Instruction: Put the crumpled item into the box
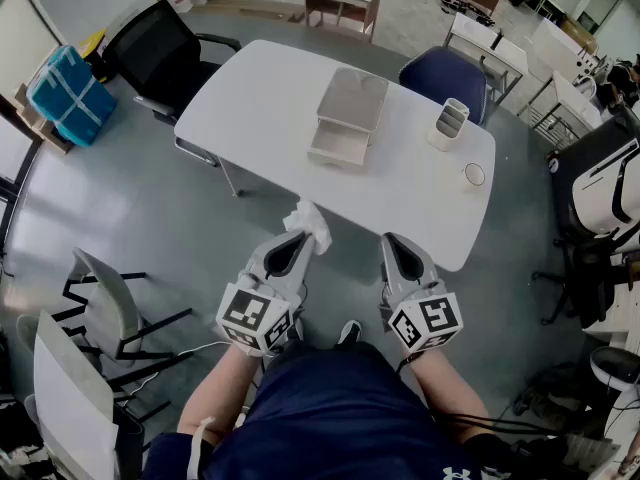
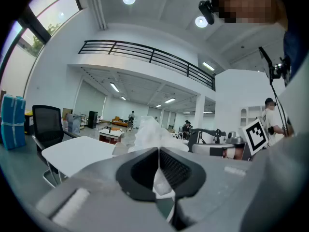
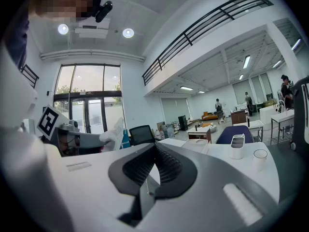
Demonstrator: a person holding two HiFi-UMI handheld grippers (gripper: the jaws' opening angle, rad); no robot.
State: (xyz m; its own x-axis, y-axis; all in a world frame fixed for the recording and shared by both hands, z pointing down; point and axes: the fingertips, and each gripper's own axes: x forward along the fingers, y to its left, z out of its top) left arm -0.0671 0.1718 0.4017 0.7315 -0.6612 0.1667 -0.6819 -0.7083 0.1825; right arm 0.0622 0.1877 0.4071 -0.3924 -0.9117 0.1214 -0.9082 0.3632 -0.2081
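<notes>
A crumpled white item (image 1: 311, 224) sticks out of the tips of my left gripper (image 1: 297, 238), which is shut on it just short of the white table's near edge. In the left gripper view the crumpled item (image 2: 148, 132) rises above the closed jaws of the left gripper (image 2: 158, 152). The box (image 1: 347, 114), a shallow grey-white open container, sits in the middle of the table (image 1: 258, 118), well beyond both grippers. My right gripper (image 1: 392, 240) is held beside the left one, shut and with nothing in it. The right gripper (image 3: 154, 147) shows its jaws meeting, with the box (image 3: 197, 143) beyond them.
On the table's right part stand a white pen holder (image 1: 450, 123) and a small round cup (image 1: 474, 174). A black office chair (image 1: 155, 53) and a blue chair (image 1: 446, 76) stand at the far side. Folding chairs (image 1: 95, 318) are at my left.
</notes>
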